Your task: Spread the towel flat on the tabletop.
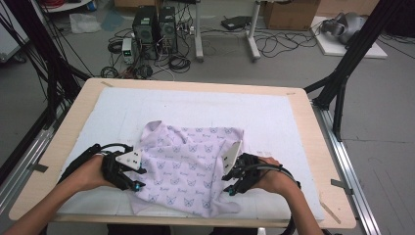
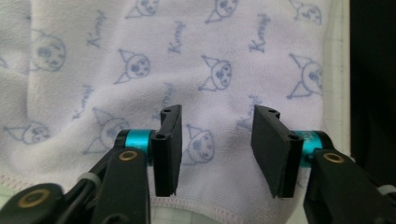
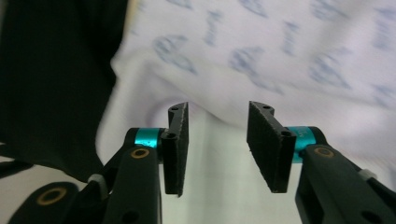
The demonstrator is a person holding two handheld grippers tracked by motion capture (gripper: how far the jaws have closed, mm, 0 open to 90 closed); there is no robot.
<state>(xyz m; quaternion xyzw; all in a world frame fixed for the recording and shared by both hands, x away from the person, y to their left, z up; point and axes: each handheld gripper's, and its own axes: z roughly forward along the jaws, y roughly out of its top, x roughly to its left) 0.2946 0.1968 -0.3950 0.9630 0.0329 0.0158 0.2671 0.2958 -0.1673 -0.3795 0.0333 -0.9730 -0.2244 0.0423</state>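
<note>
High view puts the two forearms nearest, coming in from the bottom edge, each hand carrying a claw against a side of the towel [image 1: 188,169]. The left claw [image 1: 138,186] sits at the towel's left edge and the right claw [image 1: 229,190] at its right edge. Left gripper view shows that claw's jaws partly apart with nothing pinched, the hemmed edge of the towel [image 2: 196,70] lying just under and ahead of them. Right gripper view is blurred, but the right claw [image 3: 217,140] looks likewise partly apart and empty, over white mat with a folded edge of towel [image 3: 261,60] just beyond. The towel lies rumpled on the near middle of the mat [image 1: 274,112] covering the surface [image 1: 318,147]. It looks light, soft and limp; the stitched hem or a corner seems the best place to pinch.
</note>
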